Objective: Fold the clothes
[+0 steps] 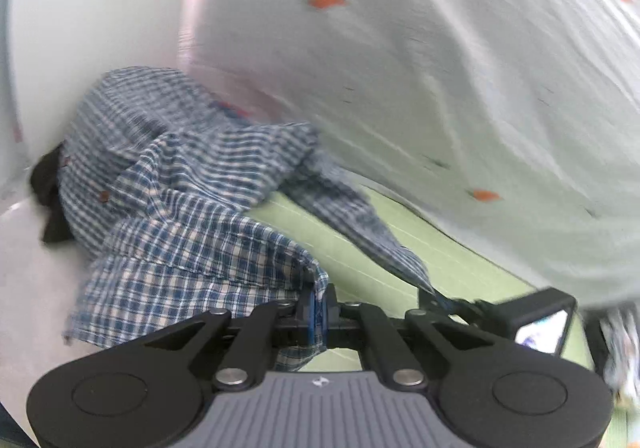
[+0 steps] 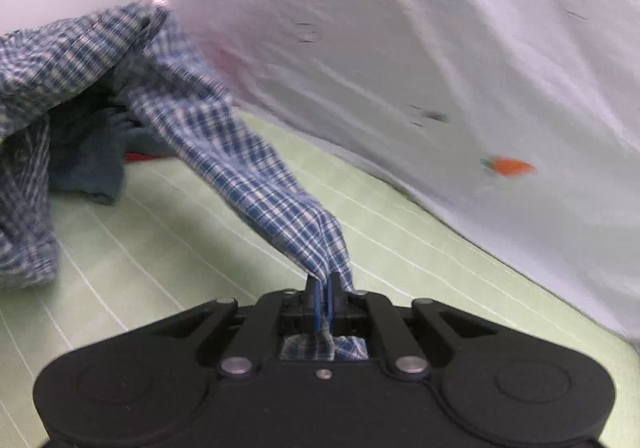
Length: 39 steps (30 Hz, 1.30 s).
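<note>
- At the far left of the left wrist view, a dark garment (image 1: pixel 50 200) lies partly hidden under a blue and white checked shirt (image 1: pixel 172 184).
- The shirt is bunched in a heap, its lower part over a pale green striped sheet (image 1: pixel 360 248).
- The left gripper (image 1: pixel 319 308) is clamped on a hem of the shirt, the cloth pinched between its two fingers.
- To the right, a large white cloth with small orange carrot prints (image 1: pixel 460 88) drapes across the upper part of the view.
- The right gripper (image 1: pixel 436 298) appears at the lower right, gripping a stretched strip of the shirt.
- In the right wrist view, a blue towel (image 2: pixel 88 168) lies under the shirt's raised fold at the left.
- The gripper's fingers (image 2: pixel 316 304) are closed tight on the shirt.
</note>
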{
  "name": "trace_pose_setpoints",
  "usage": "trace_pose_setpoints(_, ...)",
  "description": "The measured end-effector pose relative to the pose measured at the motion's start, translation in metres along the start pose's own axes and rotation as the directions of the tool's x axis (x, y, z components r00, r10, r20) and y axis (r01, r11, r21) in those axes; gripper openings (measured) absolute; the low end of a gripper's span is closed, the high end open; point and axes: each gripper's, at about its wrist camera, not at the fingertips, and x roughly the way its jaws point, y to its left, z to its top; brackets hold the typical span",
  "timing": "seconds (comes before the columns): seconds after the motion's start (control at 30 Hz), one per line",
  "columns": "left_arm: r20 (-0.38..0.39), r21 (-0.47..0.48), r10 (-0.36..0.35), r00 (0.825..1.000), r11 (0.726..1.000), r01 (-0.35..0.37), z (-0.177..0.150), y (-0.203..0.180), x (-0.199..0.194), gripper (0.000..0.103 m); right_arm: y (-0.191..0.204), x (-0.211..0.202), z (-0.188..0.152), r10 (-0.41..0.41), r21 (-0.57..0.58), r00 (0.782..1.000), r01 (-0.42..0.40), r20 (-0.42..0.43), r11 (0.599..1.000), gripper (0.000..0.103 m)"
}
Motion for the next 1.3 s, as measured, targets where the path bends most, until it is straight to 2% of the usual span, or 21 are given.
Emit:
trace_pose_setpoints(0.1, -0.003, 0.051, -0.078, 0.997, 0.996, 0.078, -0.021, -0.047, -0.020, 0.003, -0.044, -0.023, -0.030, -0.068, 0.060, 0.997, 0.070, -0.022, 0.996, 0.003)
trace_pose_setpoints(0.2, -0.014, 0.101, -0.167, 0.986, 0.981, 0.168, -0.043, -0.093, -0.032, 0.003, -0.101, -0.038, -0.066, -0.137, 0.113, 0.988, 0.144, -0.067, 0.983, 0.003)
trace_pose_setpoints(0.3, -0.021, 0.134, -0.232, 0.973, 0.963, 0.232, -0.063, -0.135, -0.042, 0.003, -0.161, -0.066, -0.114, -0.227, 0.182, 0.963, 0.251, -0.143, 0.951, 0.003)
trace_pose_setpoints(0.4, -0.026, 0.166, -0.275, 0.961, 0.947, 0.276, -0.078, -0.169, -0.051, 0.003, -0.229, -0.102, -0.168, -0.328, 0.270, 0.914, 0.387, -0.239, 0.882, 0.003)
trace_pose_setpoints(0.47, -0.029, 0.191, -0.287, 0.958, 0.939, 0.287, -0.085, -0.186, -0.055, 0.003, -0.270, -0.130, -0.202, -0.392, 0.308, 0.865, 0.483, -0.312, 0.820, 0.003)
trace_pose_setpoints(0.53, -0.031, 0.213, -0.270, 0.962, 0.939, 0.270, -0.089, -0.193, -0.052, 0.003, -0.306, -0.154, -0.235, -0.434, 0.336, 0.817, 0.559, -0.380, 0.758, 0.004)
trace_pose_setpoints(0.6, -0.031, 0.206, -0.240, 0.970, 0.948, 0.241, -0.087, -0.192, -0.042, 0.003, -0.328, -0.174, -0.259, -0.443, 0.363, 0.793, 0.593, -0.419, 0.718, 0.004)
trace_pose_setpoints(0.67, -0.034, 0.188, -0.198, 0.980, 0.961, 0.201, -0.083, -0.193, -0.024, 0.003, -0.338, -0.187, -0.274, -0.437, 0.375, 0.787, 0.600, -0.436, 0.707, 0.005)
trace_pose_setpoints(0.73, -0.060, 0.162, -0.120, 0.991, 0.978, 0.129, -0.077, -0.185, 0.003, 0.003, -0.323, -0.182, -0.261, -0.405, 0.376, 0.822, 0.551, -0.401, 0.745, 0.008)
trace_pose_setpoints(0.8, -0.095, 0.137, -0.034, 0.995, 0.989, 0.047, -0.070, -0.174, 0.032, 0.005, -0.308, -0.176, -0.248, -0.370, 0.374, 0.854, 0.498, -0.365, 0.782, 0.017)
trace_pose_setpoints(0.83, -0.113, 0.126, 0.008, 0.994, 0.992, 0.006, -0.067, -0.168, 0.046, 0.007, -0.301, -0.173, -0.242, -0.351, 0.372, 0.870, 0.472, -0.347, 0.799, 0.028)
trace_pose_setpoints(0.9, -0.149, 0.104, 0.081, 0.985, 0.992, -0.066, -0.062, -0.157, 0.072, 0.014, -0.286, -0.168, -0.228, -0.312, 0.367, 0.898, 0.417, -0.311, 0.832, 0.039)
trace_pose_setpoints(0.93, -0.165, 0.090, 0.093, 0.982, 0.993, -0.079, -0.062, -0.151, 0.077, 0.016, -0.278, -0.165, -0.222, -0.292, 0.364, 0.910, 0.389, -0.293, 0.847, 0.046)
trace_pose_setpoints(1.0, -0.189, 0.043, 0.101, 0.977, 0.995, -0.094, -0.063, -0.134, 0.080, 0.032, -0.263, -0.160, -0.209, -0.250, 0.354, 0.933, 0.332, -0.258, 0.874, 0.050)
trace_pose_setpoints(1.07, -0.208, -0.018, 0.087, 0.974, 0.996, -0.092, -0.068, -0.118, 0.076, 0.042, -0.248, -0.154, -0.196, -0.205, 0.343, 0.953, 0.274, -0.222, 0.899, 0.058)
trace_pose_setpoints(1.13, -0.230, -0.055, 0.086, 0.969, 0.993, -0.101, -0.072, -0.107, 0.072, 0.045, -0.233, -0.149, -0.183, -0.159, 0.329, 0.969, 0.215, -0.188, 0.919, 0.066)
trace_pose_setpoints(1.2, -0.253, -0.081, 0.091, 0.963, 0.990, -0.114, -0.077, -0.098, 0.066, 0.053, -0.212, -0.136, -0.163, -0.085, 0.259, 0.986, 0.121, -0.146, 0.958, 0.070)
trace_pose_setpoints(1.3, -0.271, -0.095, 0.079, 0.959, 0.990, -0.108, -0.091, -0.089, 0.051, 0.058, -0.191, -0.120, -0.145, 0.000, 0.183, 0.993, 0.021, -0.118, 0.983, 0.076)
